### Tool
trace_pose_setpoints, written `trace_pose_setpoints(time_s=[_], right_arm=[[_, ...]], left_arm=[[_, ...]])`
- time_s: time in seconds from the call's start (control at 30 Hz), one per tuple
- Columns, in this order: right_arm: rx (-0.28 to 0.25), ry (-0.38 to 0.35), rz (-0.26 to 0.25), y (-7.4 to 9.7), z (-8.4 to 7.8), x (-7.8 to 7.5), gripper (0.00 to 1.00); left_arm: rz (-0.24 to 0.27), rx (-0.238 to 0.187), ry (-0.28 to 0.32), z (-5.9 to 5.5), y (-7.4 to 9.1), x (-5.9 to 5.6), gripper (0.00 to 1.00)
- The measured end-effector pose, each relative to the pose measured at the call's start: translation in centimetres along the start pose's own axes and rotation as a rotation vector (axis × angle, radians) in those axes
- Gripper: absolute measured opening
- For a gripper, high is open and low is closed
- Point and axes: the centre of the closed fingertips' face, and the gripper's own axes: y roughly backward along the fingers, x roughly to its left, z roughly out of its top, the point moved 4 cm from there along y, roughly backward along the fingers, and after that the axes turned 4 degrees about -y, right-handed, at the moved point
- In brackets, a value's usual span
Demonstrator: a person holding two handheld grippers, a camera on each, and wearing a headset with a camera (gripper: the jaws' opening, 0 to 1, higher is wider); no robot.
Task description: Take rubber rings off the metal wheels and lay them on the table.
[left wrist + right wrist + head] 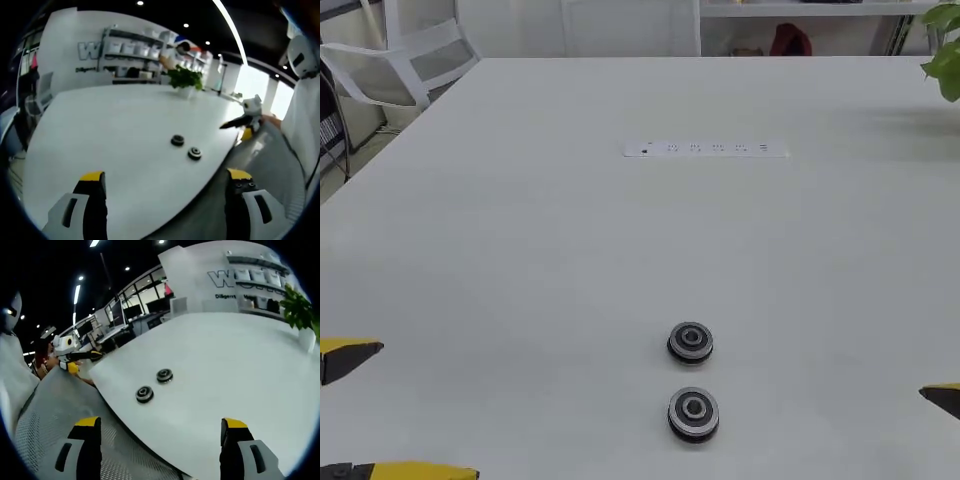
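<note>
Near the front edge of the white surface (520,250): far wheel (690,342) and near wheel (693,413), just apart, black rubber rings (693,433) on both. Both left gripper (165,175) and right gripper (161,422) spread wide, empty, clear of wheels.

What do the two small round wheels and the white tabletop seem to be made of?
The far small round wheel and the near small round wheel each show a silver-grey centre with dull shine, likely metal, inside a matt black band, probably rubber. The white tabletop looks smooth and matt, perhaps laminate or painted board; uncertain.
</note>
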Motion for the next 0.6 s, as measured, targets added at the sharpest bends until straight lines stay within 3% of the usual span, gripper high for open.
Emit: trace_pose_setpoints(time_s=[0.6], right_arm=[[-0.003, -0.003, 0.005, -0.13, -0.10, -0.06, 0.99]], left_arm=[[0.018, 0.017, -0.012, -0.22, 0.22, 0.23, 1.00]])
